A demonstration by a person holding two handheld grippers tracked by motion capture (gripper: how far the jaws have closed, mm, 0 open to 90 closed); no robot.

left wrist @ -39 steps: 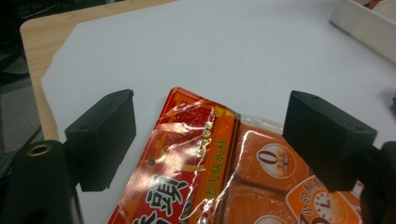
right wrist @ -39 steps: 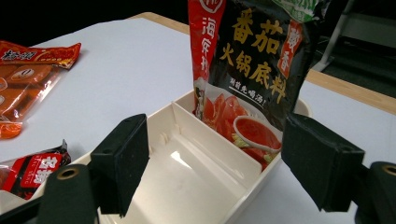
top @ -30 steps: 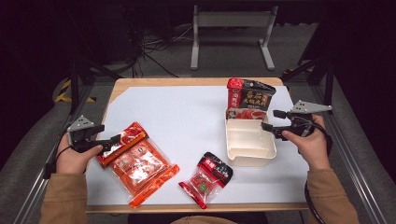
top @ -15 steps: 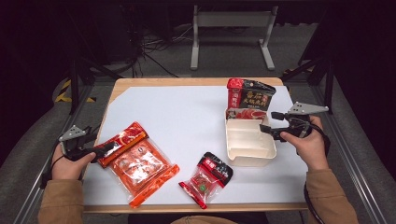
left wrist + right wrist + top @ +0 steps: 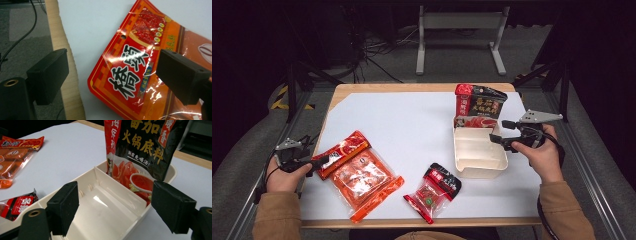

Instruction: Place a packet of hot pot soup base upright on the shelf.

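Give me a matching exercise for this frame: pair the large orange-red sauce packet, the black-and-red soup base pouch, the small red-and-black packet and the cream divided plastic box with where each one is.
Things:
1. large orange-red sauce packet
2. black-and-red soup base pouch
3. small red-and-black packet
4. cream divided plastic box

Places:
A. near the table's front edge, in the middle
B. standing in the box's far compartment
C. by the right gripper, its near compartment unfilled
D. at the table's left, its end between the left gripper's open jaws

Pairs: 1-D, 2-B, 3-A, 4-C
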